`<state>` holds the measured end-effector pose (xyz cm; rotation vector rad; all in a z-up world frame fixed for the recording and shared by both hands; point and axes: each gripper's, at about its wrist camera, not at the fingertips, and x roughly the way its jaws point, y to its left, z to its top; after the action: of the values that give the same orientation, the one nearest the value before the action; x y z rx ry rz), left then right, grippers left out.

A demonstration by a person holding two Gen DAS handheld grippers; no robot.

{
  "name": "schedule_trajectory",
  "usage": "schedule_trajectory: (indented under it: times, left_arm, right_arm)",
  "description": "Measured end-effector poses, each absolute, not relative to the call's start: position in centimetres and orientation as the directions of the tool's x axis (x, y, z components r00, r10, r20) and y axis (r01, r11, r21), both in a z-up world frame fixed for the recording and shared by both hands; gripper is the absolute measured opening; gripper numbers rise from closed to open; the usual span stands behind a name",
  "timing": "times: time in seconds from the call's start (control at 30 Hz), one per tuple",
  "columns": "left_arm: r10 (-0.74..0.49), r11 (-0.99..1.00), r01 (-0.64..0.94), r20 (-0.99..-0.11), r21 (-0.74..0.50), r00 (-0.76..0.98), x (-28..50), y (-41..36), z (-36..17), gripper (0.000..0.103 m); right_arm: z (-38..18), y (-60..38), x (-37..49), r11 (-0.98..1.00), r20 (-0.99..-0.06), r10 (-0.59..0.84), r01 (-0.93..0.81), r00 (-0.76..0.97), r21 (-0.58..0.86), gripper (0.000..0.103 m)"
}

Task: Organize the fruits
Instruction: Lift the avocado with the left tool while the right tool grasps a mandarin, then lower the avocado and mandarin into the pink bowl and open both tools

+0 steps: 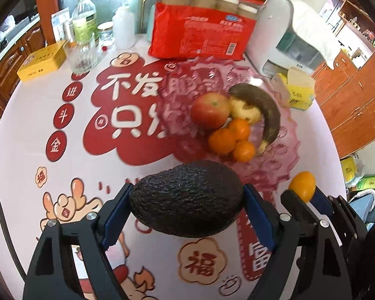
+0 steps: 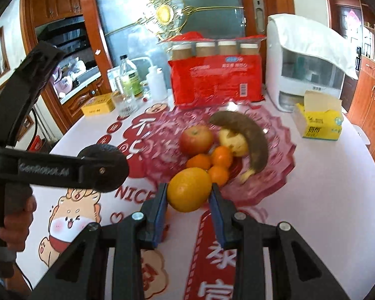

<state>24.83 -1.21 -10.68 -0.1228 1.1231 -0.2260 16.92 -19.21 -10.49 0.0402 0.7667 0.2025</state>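
My left gripper is shut on a dark avocado and holds it above the table, short of the glass plate. My right gripper is shut on an orange, near the plate's front edge. On the plate lie a red apple, a brown banana, a yellow fruit and three small tangerines. The right gripper with its orange shows at the right in the left wrist view; the left gripper with the avocado shows at the left in the right wrist view.
Behind the plate stand a red pack of paper cups, a white appliance and an open yellow box. At the back left are bottles, a glass and a yellow tin. The table has a printed red and white cloth.
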Motion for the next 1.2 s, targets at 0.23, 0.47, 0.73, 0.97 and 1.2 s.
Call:
schedule_trajectory:
  times: [0.23, 0.47, 0.73, 0.97, 1.2]
  left_arm:
    - [-0.234, 0.972, 0.122, -0.871, -0.201, 0.432, 26.1, -4.5, -9.9, 0.085]
    - [-0.220, 0.976, 0.101, -0.877, -0.195, 0.427, 27.5, -7.0, -10.2, 0.085]
    - [-0.193, 0.981, 0.056, -0.903, -0.186, 0.384, 28.5, -8.0, -11.8, 0.085]
    - [-0.179, 0.984, 0.046, -0.923, -0.174, 0.342, 28.7, -8.0, -12.8, 0.085]
    - [-0.181, 0.983, 0.030, -0.932, -0.181, 0.314, 28.9, -7.6, -13.5, 0.085]
  right_arm:
    - [-10.2, -22.7, 18.7, 0.978, -0.682, 0.198, -0.187, 0.704, 0.092, 0.033]
    - [-10.8, -25.5, 20.1, 0.972, -0.691, 0.230, -0.198, 0.686, 0.126, 0.033]
    - [-12.1, -25.9, 21.2, 0.957, -0.703, 0.278, -0.251, 0.654, 0.145, 0.033]
    - [-13.0, -25.6, 21.7, 0.955, -0.717, 0.285, -0.256, 0.636, 0.153, 0.034]
    - [-13.4, -25.6, 22.0, 0.960, -0.732, 0.270, -0.237, 0.626, 0.151, 0.037]
